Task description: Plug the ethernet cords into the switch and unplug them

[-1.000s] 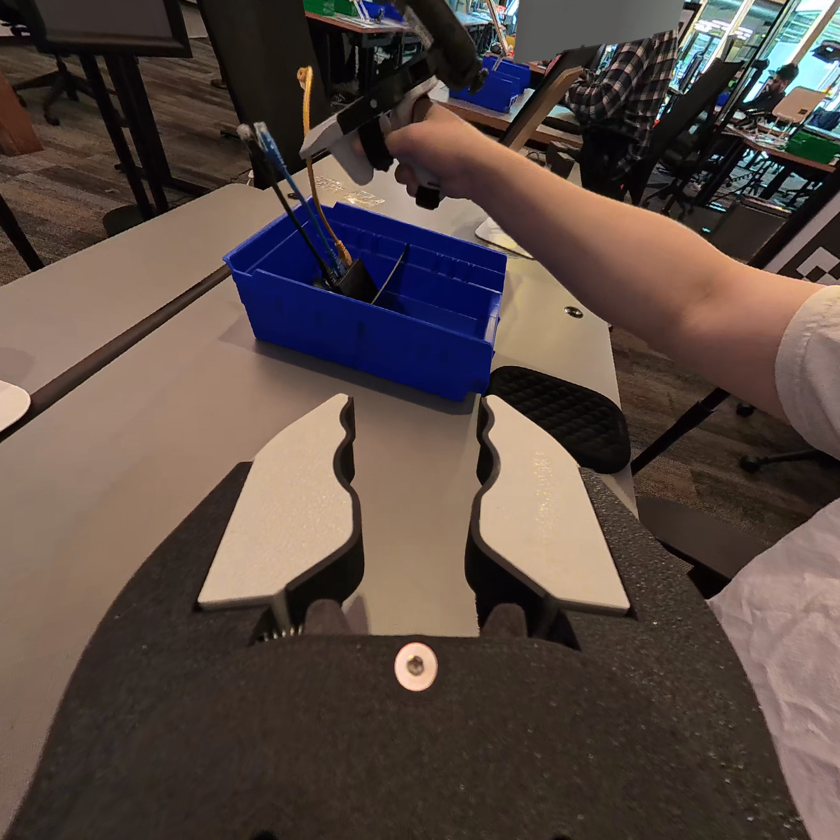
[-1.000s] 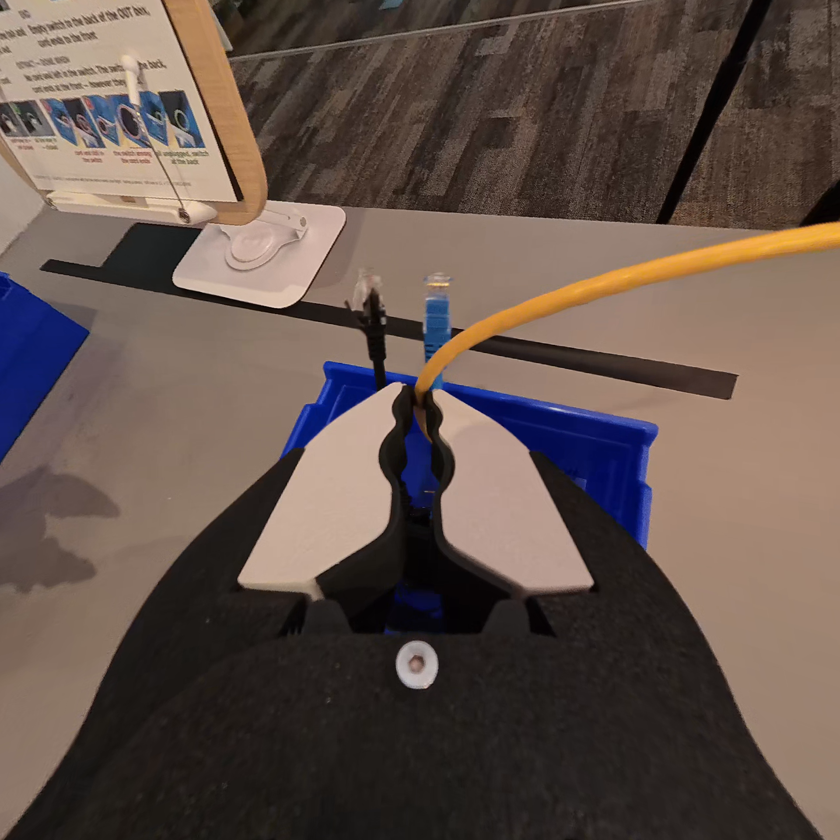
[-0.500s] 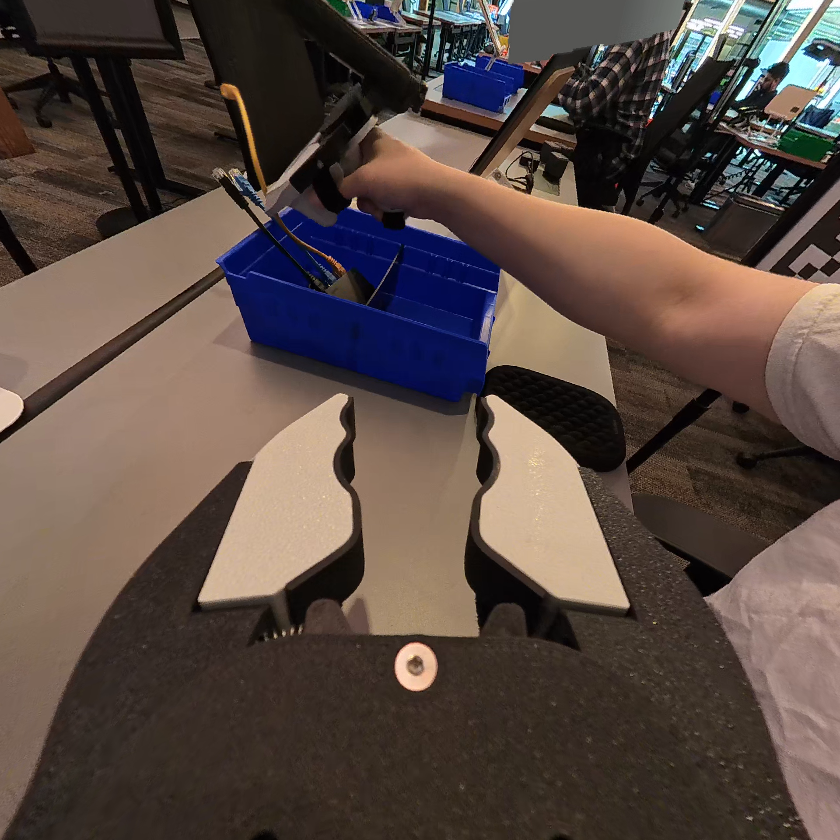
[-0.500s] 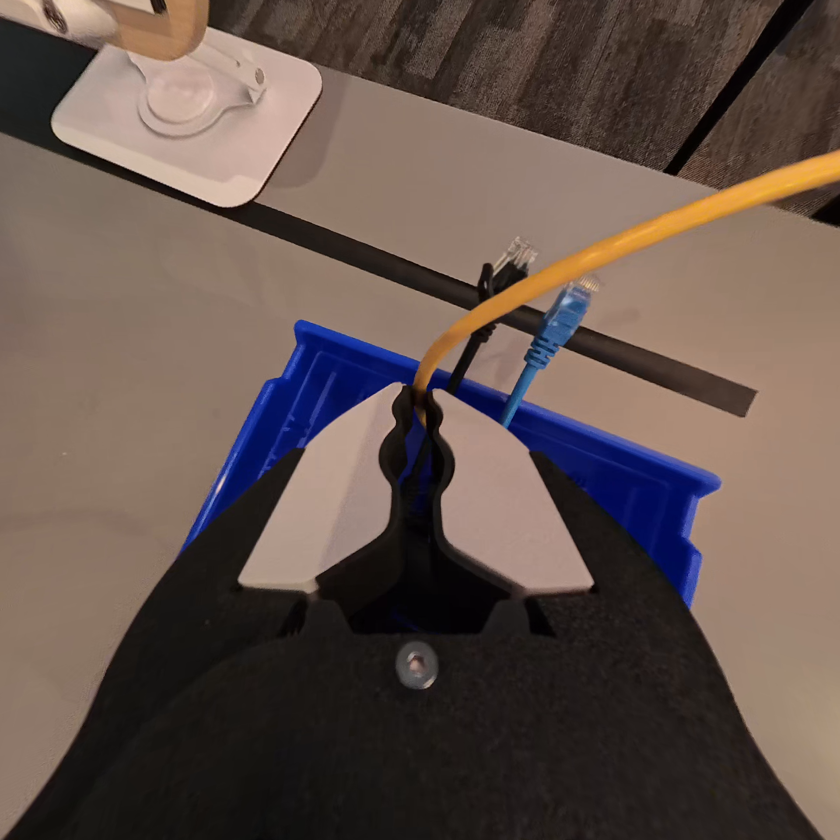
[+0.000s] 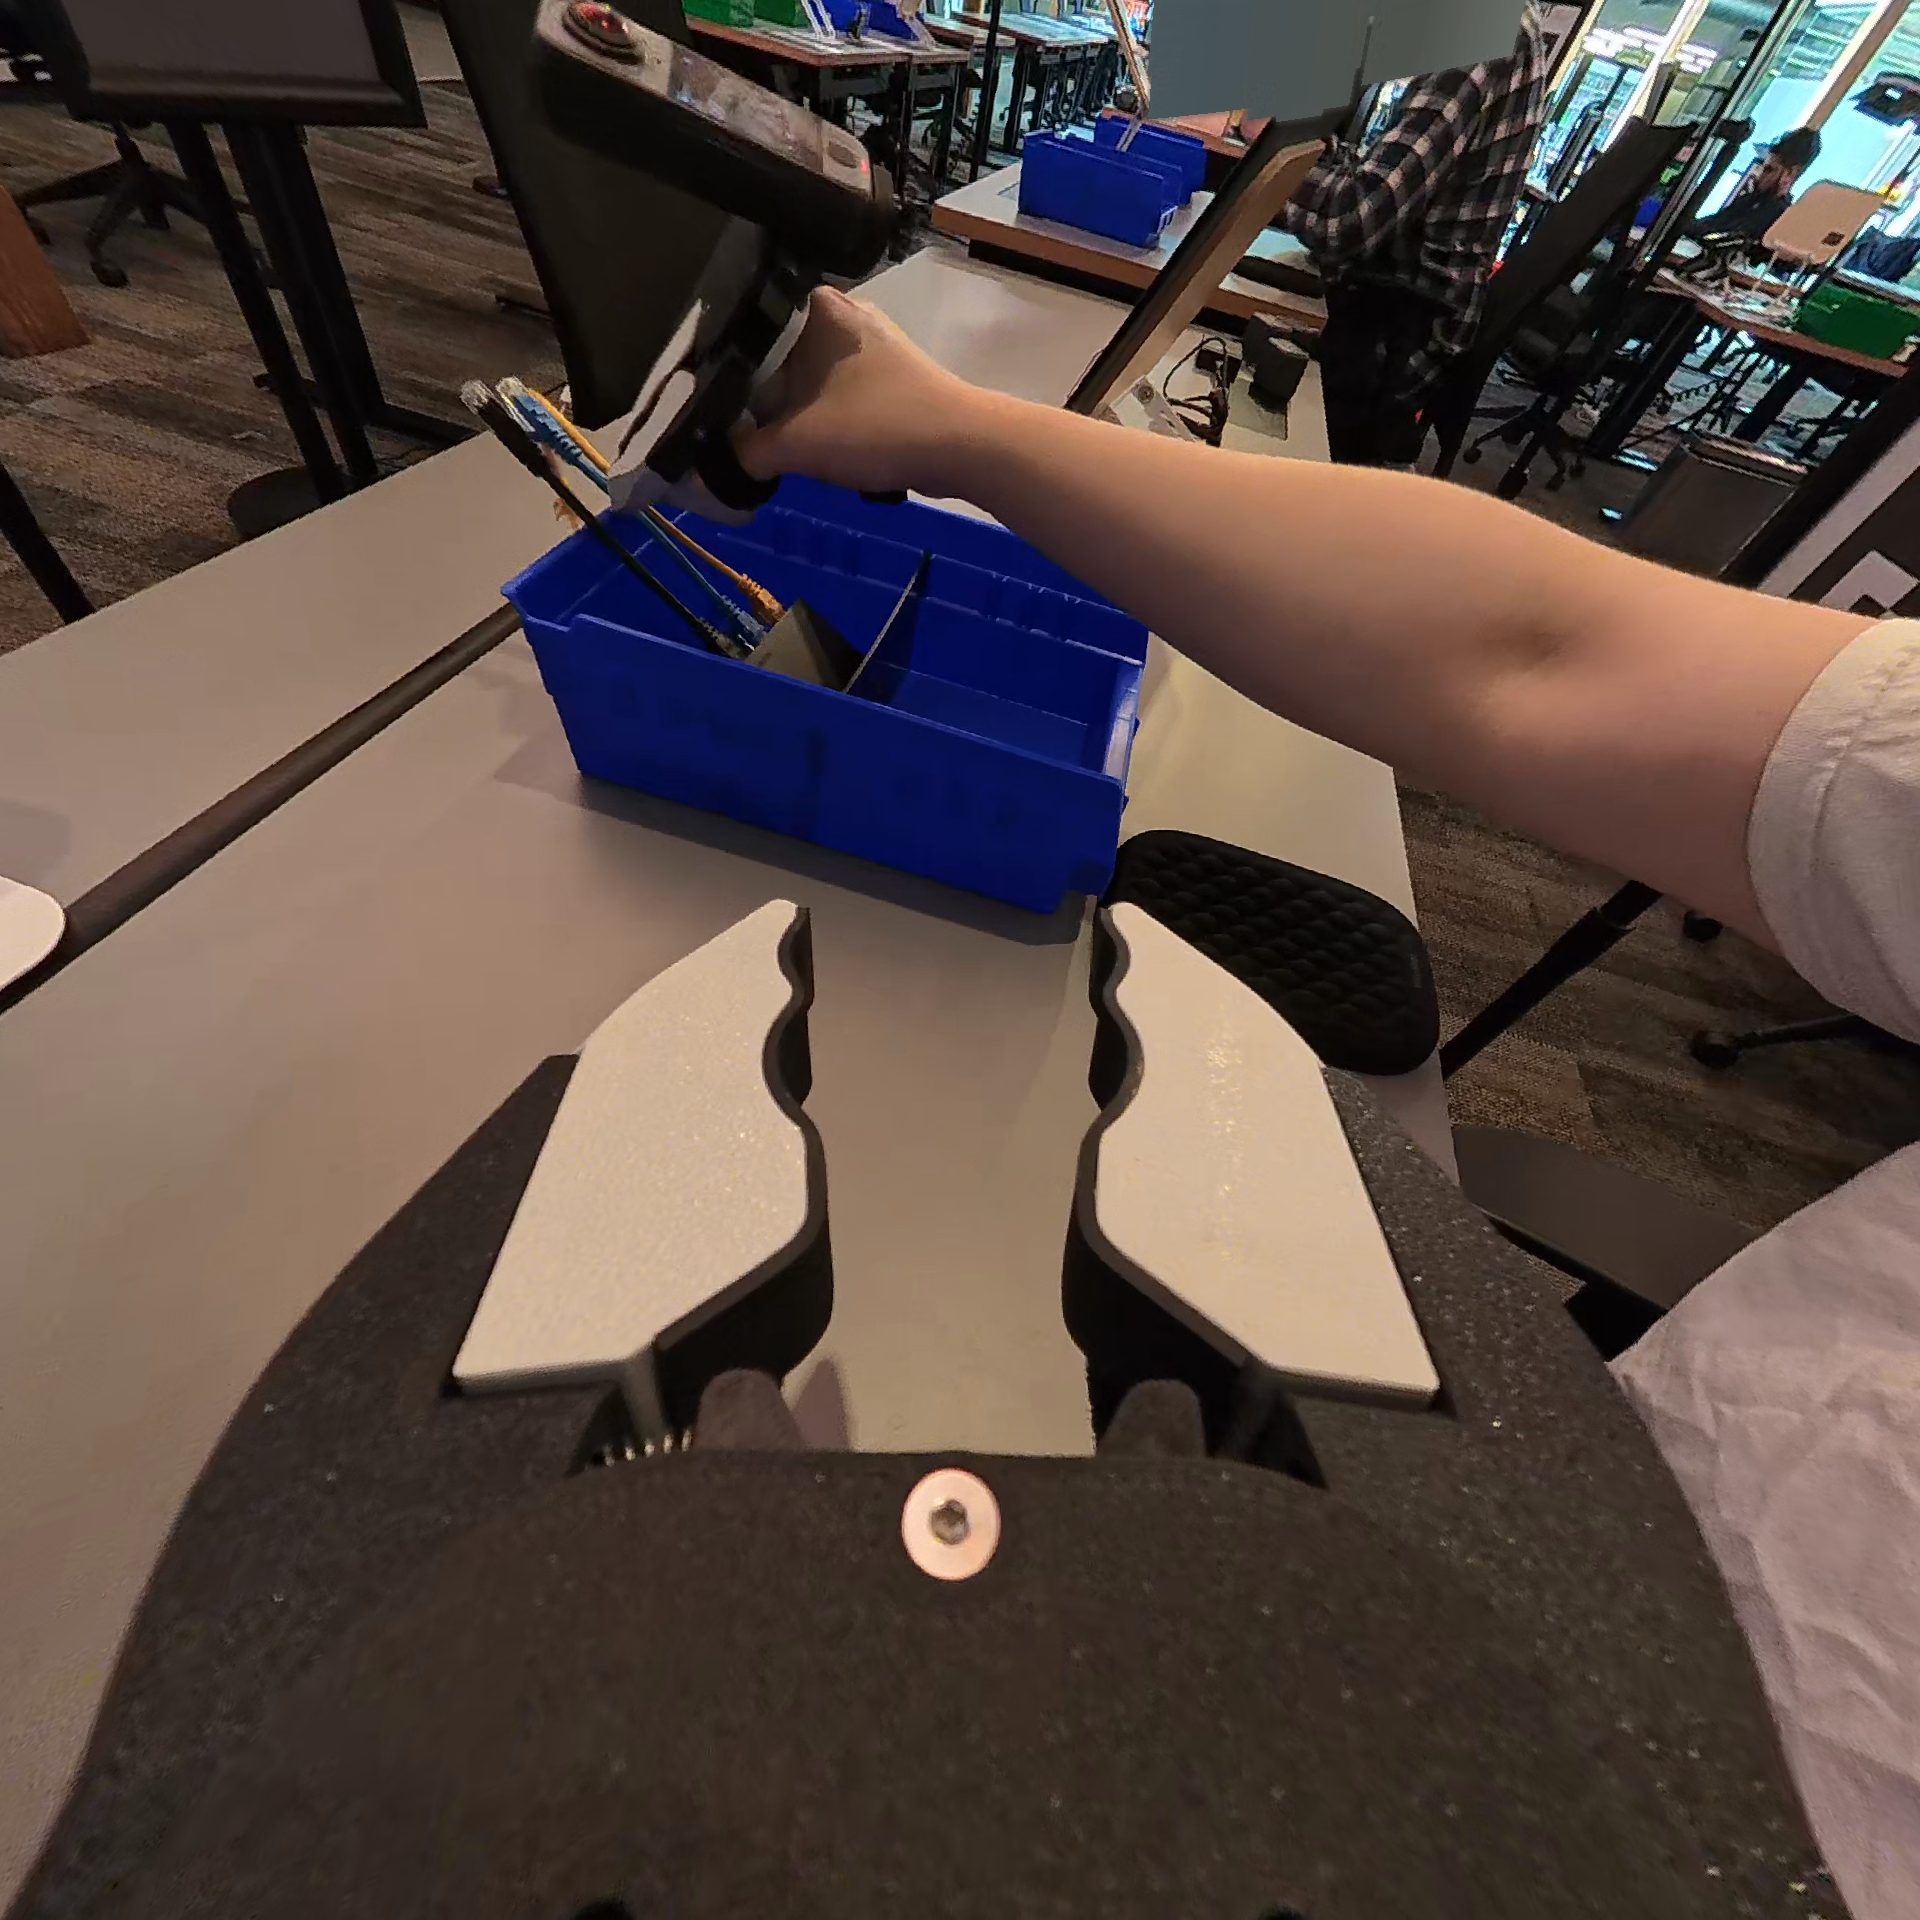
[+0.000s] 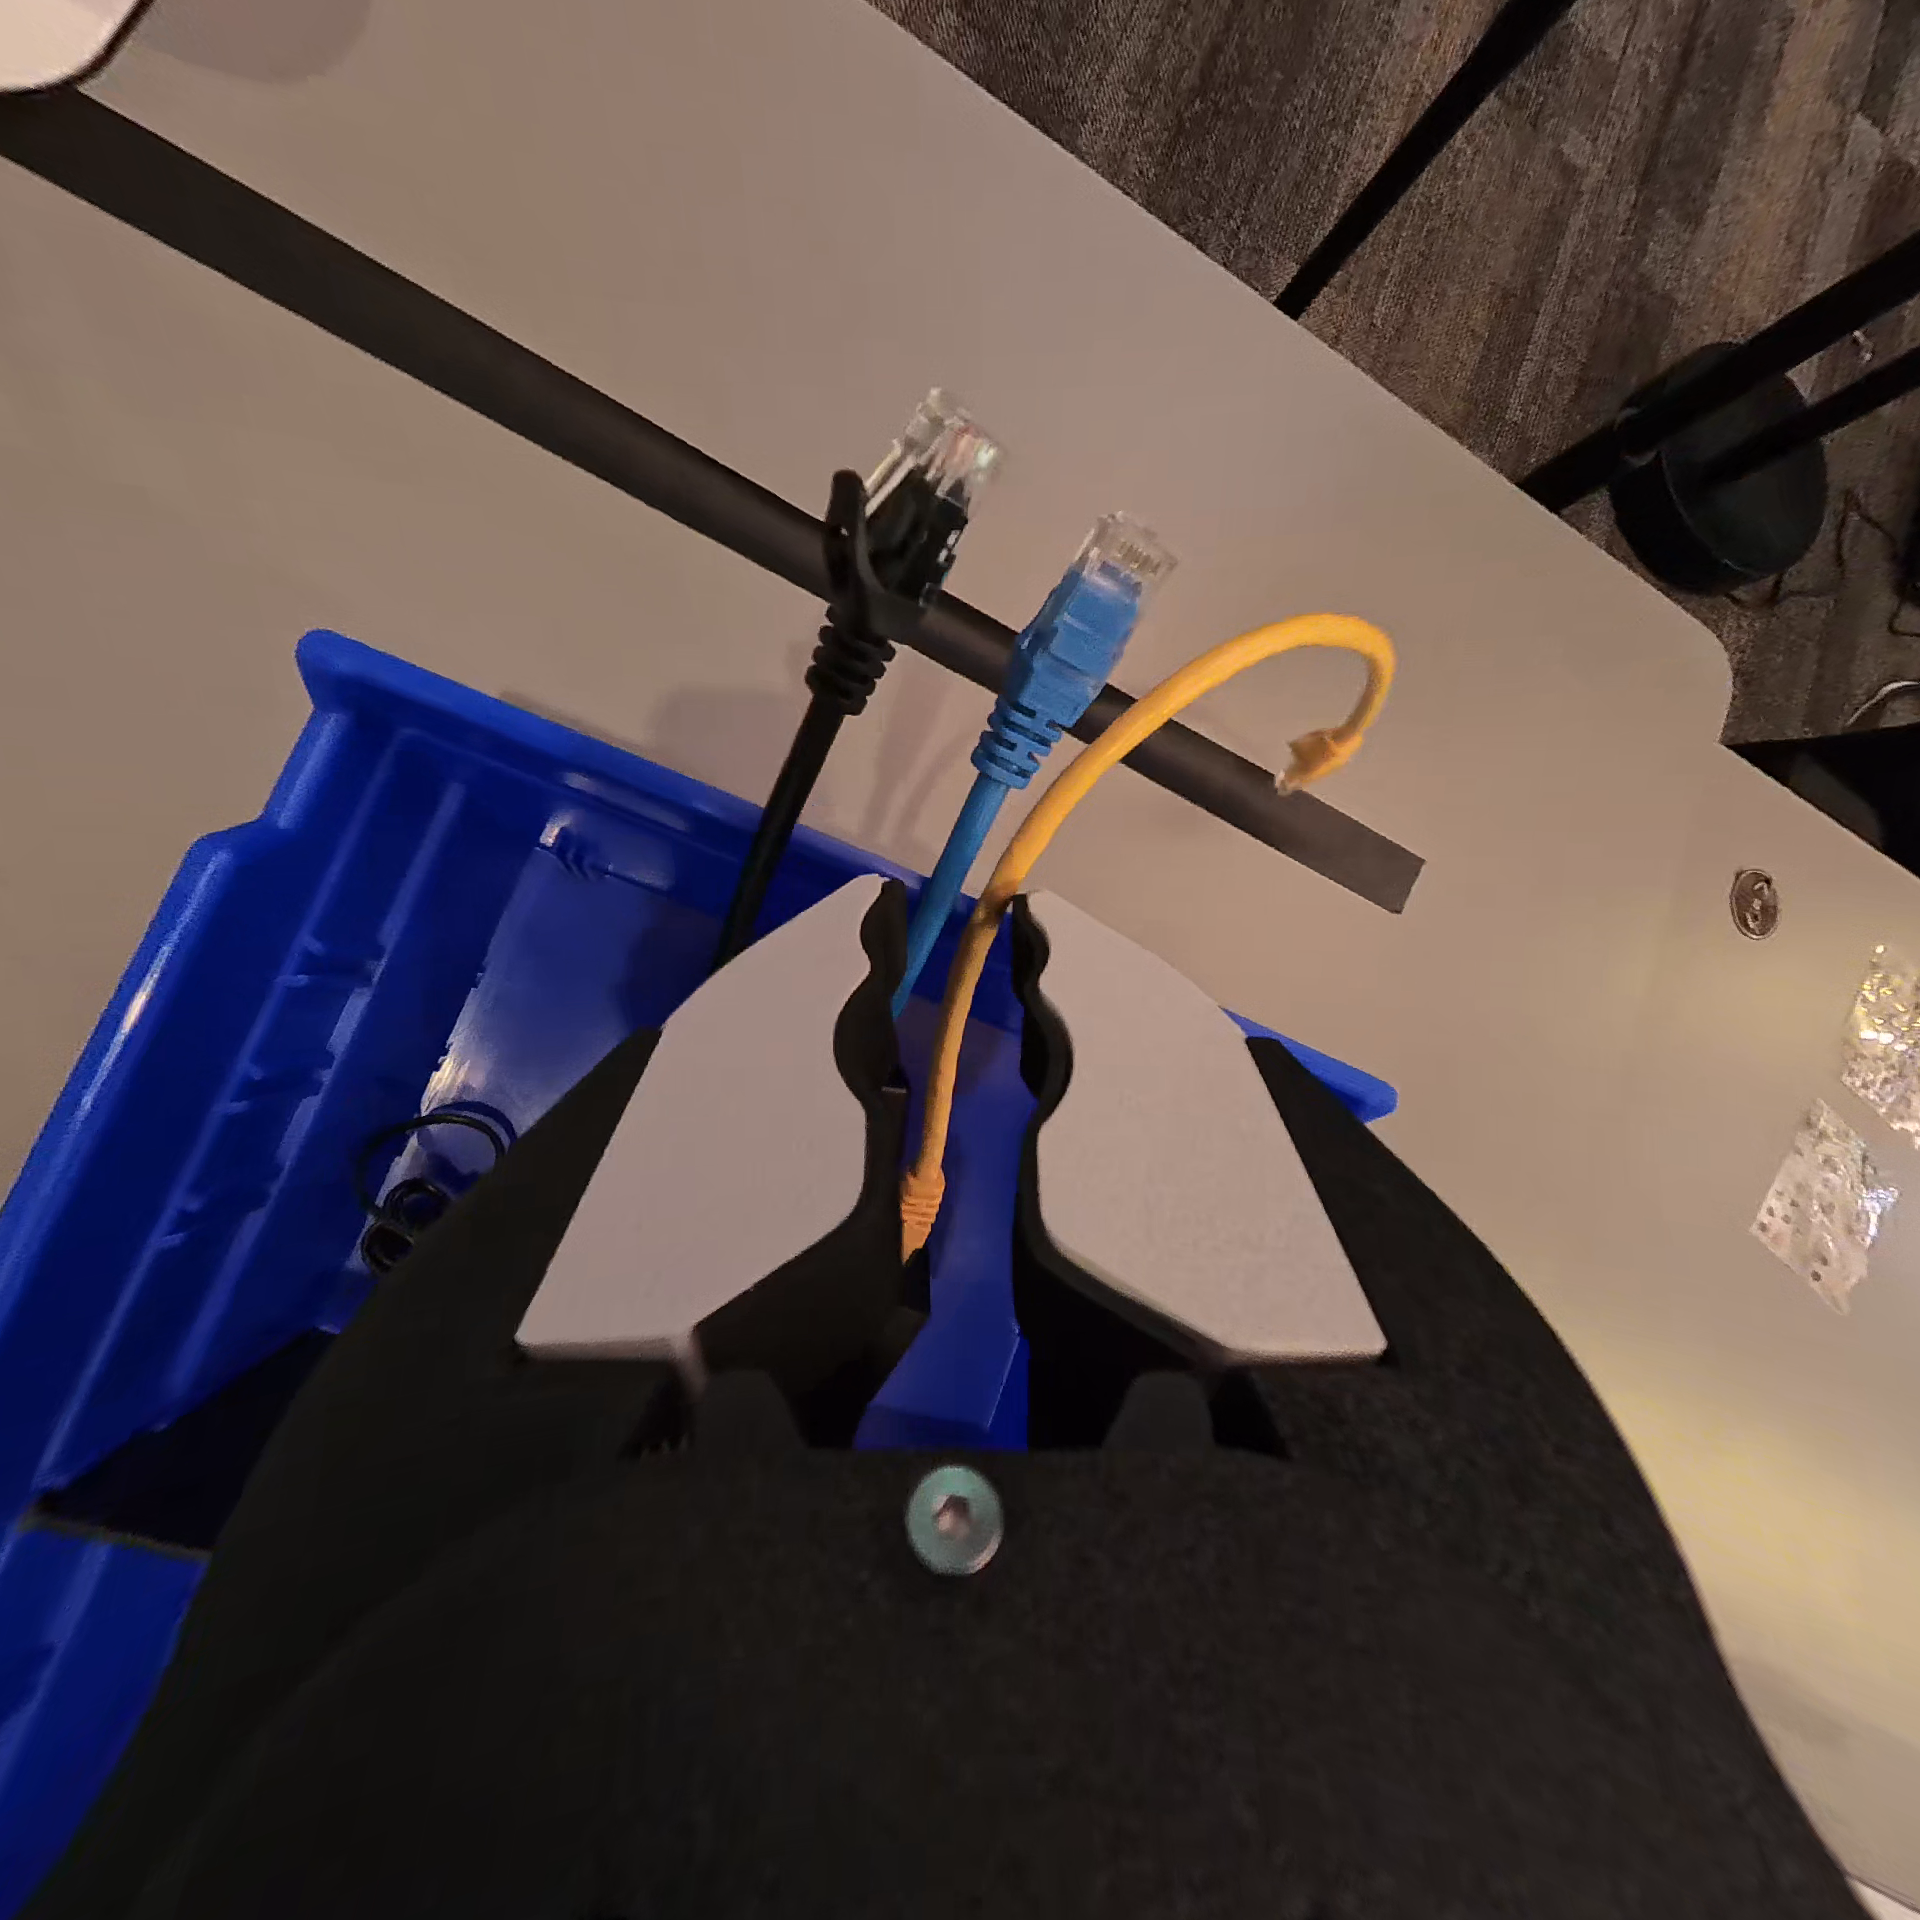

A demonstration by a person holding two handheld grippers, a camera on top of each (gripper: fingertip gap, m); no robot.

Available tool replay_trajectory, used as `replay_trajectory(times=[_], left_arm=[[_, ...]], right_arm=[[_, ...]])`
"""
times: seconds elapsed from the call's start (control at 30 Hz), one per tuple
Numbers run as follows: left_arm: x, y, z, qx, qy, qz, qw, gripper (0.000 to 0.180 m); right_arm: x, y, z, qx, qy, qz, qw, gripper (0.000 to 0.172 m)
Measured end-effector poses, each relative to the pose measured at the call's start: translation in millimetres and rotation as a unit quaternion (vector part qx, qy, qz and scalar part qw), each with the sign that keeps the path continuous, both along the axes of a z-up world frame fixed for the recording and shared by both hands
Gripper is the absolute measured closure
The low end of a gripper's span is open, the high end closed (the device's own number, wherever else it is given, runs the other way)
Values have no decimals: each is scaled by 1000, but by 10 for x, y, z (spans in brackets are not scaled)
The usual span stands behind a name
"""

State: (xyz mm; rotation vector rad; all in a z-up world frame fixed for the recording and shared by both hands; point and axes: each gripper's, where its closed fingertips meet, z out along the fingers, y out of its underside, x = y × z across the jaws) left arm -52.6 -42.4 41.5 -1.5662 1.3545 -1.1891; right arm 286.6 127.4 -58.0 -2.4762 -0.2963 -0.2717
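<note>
A blue bin (image 5: 831, 769) stands on the grey table and holds a dark switch (image 5: 795, 655). Black (image 6: 894, 561), blue (image 6: 1081, 634) and yellow (image 6: 1320, 623) ethernet cords rise out of the bin. My right gripper (image 6: 953, 899) hovers over the bin with its jaws apart. The yellow cord runs loosely between the fingers, with its lower plug (image 6: 920, 1205) down by the switch. The blue cord also passes between the fingertips. My left gripper (image 5: 948, 914) is open and empty above the table, just in front of the bin. The right gripper (image 5: 717, 312) also shows in the left wrist view.
A black padded rest (image 5: 1278, 945) lies at the bin's right end by the table edge. A black strip (image 6: 520, 395) crosses the table behind the bin. Shiny patches (image 6: 1829, 1205) sit on the table at right. Desks, chairs and people fill the background. The grippers' ends are close to 40 cm from one another.
My right gripper came down and tilted over the bin, and its jaws opened off the yellow cord, whose free end has swung into view. The left gripper has not moved.
</note>
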Motion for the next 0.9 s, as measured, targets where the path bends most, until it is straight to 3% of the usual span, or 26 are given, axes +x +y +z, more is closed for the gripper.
replay_trajectory(times=[0.23, 0.5, 0.6, 0.9], left_arm=[[-24, 56, 22, -2, -4, 6, 1000, 130], [-103, 188, 89, -4, -14, 23, 1000, 130], [-139, 251, 107, 1, -14, 33, 999, 130], [-275, 499, 151, 27, -14, 83, 996, 129]], right_arm=[[78, -74, 164, 24, 29, -3, 999, 147], [97, -335, 1040, 110, 29, 14, 993, 145], [-32, -499, 1249, 131, 56, 23, 990, 144], [-439, -1136, 965, 176, 113, -7, 978, 139]])
